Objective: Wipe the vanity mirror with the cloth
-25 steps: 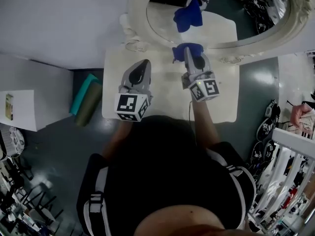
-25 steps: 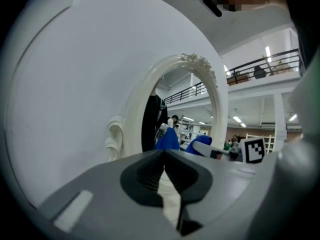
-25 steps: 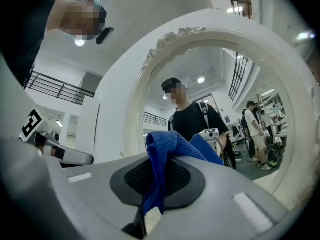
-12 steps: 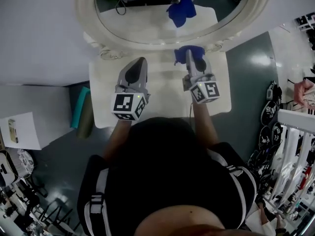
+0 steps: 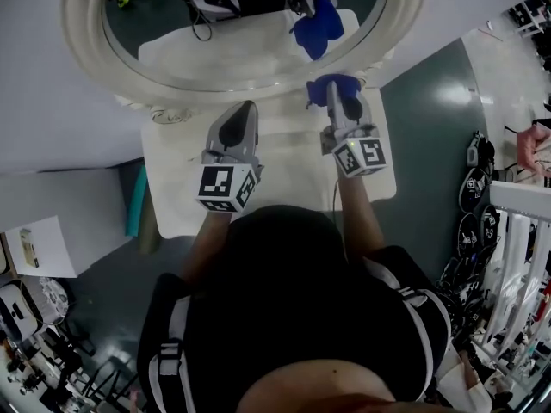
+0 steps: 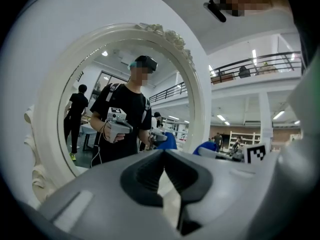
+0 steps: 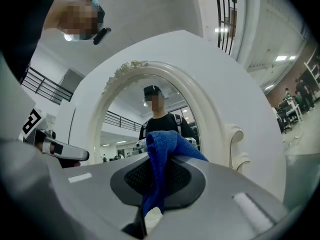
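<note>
We are reaching both forearms forward toward the one oval mirror with its carved white frame (image 5: 86, 46), one gripper in each hand, two in all. Our right gripper (image 5: 332, 86) is pinching the single fuzzy blue cloth (image 5: 346, 82) tight, near the mirror's lower rim. Our left gripper (image 5: 248, 107) is pointing at that rim too, jaws closed together on nothing, over the smooth white table (image 5: 284, 157) below the mirror.
</note>
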Available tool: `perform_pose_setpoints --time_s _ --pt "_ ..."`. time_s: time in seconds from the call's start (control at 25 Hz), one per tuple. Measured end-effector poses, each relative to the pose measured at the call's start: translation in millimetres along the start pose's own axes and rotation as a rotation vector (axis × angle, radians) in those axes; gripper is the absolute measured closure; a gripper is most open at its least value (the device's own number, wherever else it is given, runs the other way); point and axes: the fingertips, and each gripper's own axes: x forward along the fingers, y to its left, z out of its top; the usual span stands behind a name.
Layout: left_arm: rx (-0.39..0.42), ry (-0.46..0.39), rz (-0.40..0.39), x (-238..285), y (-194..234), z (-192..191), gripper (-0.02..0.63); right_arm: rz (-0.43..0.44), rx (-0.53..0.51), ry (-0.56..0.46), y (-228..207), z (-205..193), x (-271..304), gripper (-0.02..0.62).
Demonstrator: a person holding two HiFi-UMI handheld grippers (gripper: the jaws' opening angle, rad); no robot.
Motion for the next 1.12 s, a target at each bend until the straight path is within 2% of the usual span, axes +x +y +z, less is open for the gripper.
perform_pose_setpoints --time_s 0.2,0.56,1.12 --pt "0.005 0.001 0.002 23.0 -5.8 0.7 0.598 0.015 -0.010 -0.022 -22.3 13.8 18.0 0.569" --pt "-0.002 0.015 0.029 52.5 15.0 -10.2 0.598 0.029 0.015 -0.008 -46.1 1.4 49.3 0.569" --pt "-0.017 0.046 0.027 65.9 20.9 -12.2 0.598 0.046 0.035 -0.012 -40.1 15.2 67.5 0.569"
